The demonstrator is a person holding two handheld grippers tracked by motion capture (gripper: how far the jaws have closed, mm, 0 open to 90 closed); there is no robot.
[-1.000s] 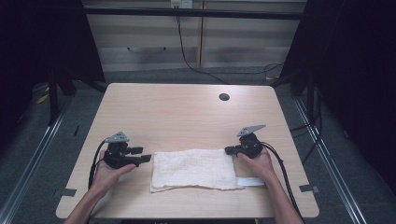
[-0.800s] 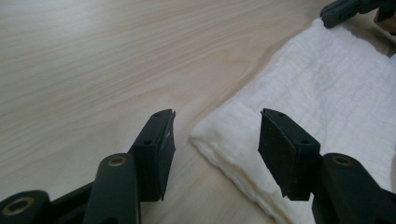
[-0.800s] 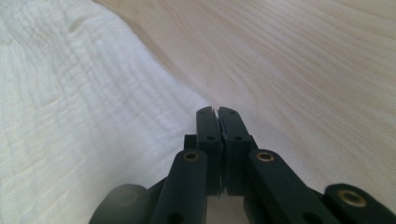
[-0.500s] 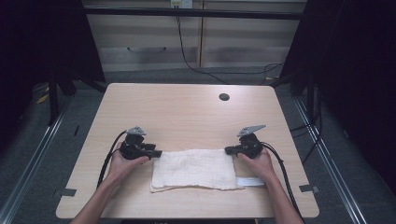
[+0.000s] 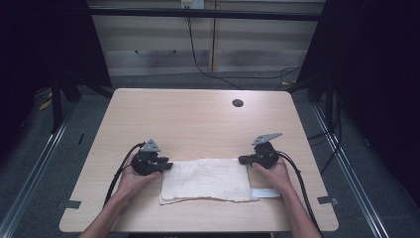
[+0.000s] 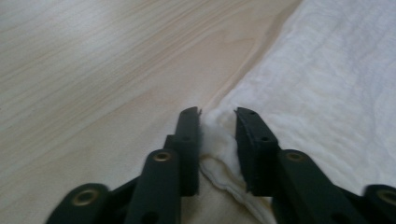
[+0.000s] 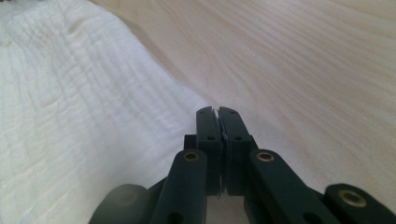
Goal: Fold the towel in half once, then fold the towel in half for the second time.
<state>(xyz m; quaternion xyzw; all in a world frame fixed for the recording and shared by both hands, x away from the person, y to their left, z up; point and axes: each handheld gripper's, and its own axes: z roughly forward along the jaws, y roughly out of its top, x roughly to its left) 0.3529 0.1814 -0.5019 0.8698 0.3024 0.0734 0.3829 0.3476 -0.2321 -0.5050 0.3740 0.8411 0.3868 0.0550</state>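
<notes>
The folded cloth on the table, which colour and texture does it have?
The folded woven cloth is white with a fine crinkled ribbed weave, clearest in the right gripper view.

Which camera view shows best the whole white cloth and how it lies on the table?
The high view: the cloth lies flat there, all edges visible, between the left tool and the right tool. The left gripper view and right gripper view each show one corner close up.

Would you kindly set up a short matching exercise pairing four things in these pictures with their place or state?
Things:
1. left claw
2. right claw
3. white cloth
4. round hole

Places or states:
A. lies flat near the table's front edge
B. jaws pressed together at the cloth's corner
C. jaws apart around a cloth corner
D. far right part of the table

Pairs: 1-C, 2-B, 3-A, 4-D
</notes>
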